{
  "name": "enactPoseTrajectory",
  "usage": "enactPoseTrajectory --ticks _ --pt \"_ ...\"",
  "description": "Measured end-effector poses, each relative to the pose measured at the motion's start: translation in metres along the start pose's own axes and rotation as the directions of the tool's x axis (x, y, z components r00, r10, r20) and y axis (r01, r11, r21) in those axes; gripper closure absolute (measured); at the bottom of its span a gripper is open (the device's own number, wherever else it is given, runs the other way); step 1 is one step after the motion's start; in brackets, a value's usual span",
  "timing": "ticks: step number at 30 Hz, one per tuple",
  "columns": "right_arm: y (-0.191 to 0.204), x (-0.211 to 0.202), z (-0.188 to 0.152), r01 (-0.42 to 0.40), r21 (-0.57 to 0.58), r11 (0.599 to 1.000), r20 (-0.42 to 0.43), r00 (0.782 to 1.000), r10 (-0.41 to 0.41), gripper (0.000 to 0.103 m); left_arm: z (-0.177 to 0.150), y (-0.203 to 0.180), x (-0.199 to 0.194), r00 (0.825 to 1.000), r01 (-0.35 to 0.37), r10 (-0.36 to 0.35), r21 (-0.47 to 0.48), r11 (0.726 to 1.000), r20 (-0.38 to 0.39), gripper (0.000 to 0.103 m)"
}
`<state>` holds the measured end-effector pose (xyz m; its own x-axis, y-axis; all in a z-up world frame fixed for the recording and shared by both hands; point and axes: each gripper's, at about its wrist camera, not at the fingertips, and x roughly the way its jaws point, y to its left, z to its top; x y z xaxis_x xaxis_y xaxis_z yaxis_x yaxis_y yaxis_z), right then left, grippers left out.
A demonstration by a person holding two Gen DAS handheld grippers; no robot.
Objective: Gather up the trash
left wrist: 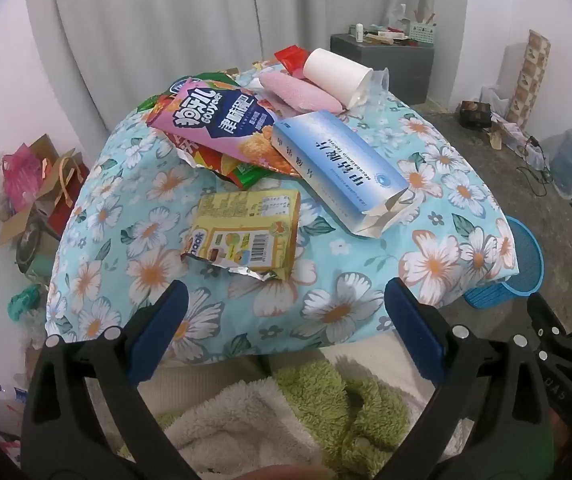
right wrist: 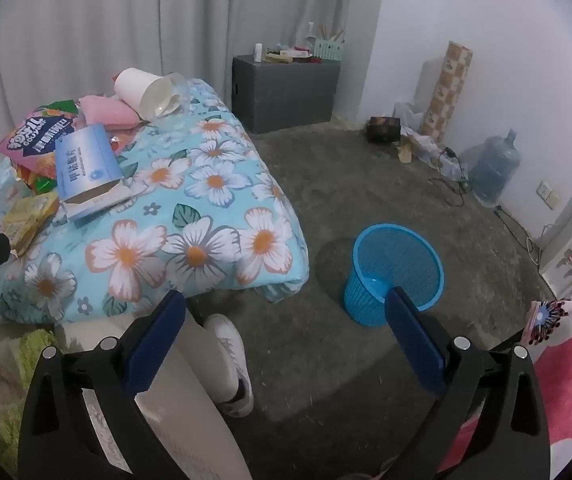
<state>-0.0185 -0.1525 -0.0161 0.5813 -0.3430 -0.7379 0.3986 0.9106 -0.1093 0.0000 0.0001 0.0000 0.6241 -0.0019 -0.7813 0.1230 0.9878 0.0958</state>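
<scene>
Trash lies on a table with a flowered cloth point(left wrist: 338, 304): a yellow wrapper point(left wrist: 245, 236), a blue-white box point(left wrist: 342, 172) with an open flap, a pink snack bag point(left wrist: 217, 120), a pink pad point(left wrist: 298, 92) and a tipped white paper cup point(left wrist: 338, 74). My left gripper point(left wrist: 286, 300) stands open over the table's near edge, short of the yellow wrapper, with nothing between its fingers. My right gripper point(right wrist: 286, 308) is open above the floor, its right finger point(right wrist: 414, 336) in front of a blue mesh bin point(right wrist: 398, 264). The box point(right wrist: 85, 168) and cup point(right wrist: 145, 92) also show in the right wrist view.
The bin point(left wrist: 522, 264) stands on the grey floor right of the table. A grey cabinet point(right wrist: 286, 92), a water jug point(right wrist: 494, 172) and cables line the far wall. Bags and cardboard point(left wrist: 41, 200) pile up left of the table. A person's leg and white shoe point(right wrist: 229, 364) are below.
</scene>
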Motion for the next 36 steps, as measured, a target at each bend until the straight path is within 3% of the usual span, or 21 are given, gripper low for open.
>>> enactPoseTrajectory --ticks 36 --pt "0.0007 -0.0030 0.0014 -0.002 0.002 1.000 0.010 1.000 0.002 0.006 -0.0011 0.0008 -0.0011 1.000 0.005 -0.005 -0.009 1.000 -0.007 0.009"
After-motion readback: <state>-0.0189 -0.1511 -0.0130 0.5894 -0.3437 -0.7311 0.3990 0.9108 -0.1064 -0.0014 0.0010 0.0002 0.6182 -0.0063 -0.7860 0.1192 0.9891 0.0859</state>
